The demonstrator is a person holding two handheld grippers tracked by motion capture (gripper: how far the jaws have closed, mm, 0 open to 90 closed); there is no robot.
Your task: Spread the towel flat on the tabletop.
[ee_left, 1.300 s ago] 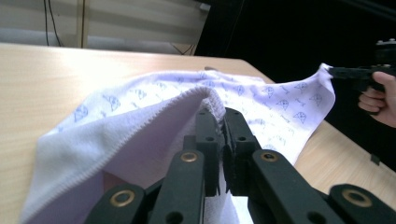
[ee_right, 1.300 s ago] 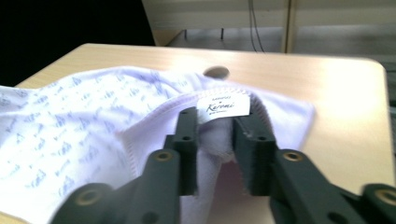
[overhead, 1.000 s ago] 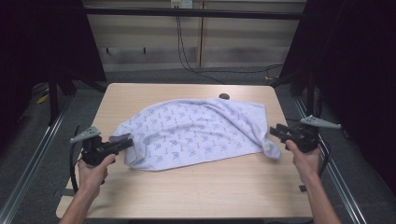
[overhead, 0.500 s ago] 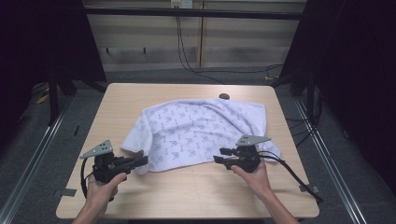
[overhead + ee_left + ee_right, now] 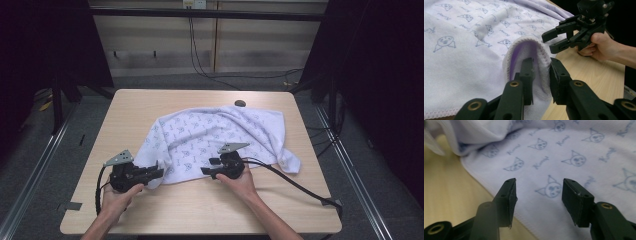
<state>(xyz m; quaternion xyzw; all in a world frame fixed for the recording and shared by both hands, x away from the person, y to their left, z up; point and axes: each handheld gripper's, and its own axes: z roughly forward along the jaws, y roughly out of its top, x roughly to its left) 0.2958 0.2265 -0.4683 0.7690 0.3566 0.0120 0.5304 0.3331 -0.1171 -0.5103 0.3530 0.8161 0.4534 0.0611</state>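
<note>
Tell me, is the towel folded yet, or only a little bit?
Only a little. Done: the towel lies spread but rumpled on the table. In hand: the left gripper has a folded bit of towel edge between its jaws, which have just been opening, so the grip looks loosened. The right gripper hovers open over the near edge, its jaws having just opened wider. Left: probably all the folding; no neat fold shows.

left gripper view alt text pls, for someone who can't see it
A fold of white printed towel stands between the left gripper and its part-open black jaws. Beyond, a hand holds the open right gripper over the wooden table.
</note>
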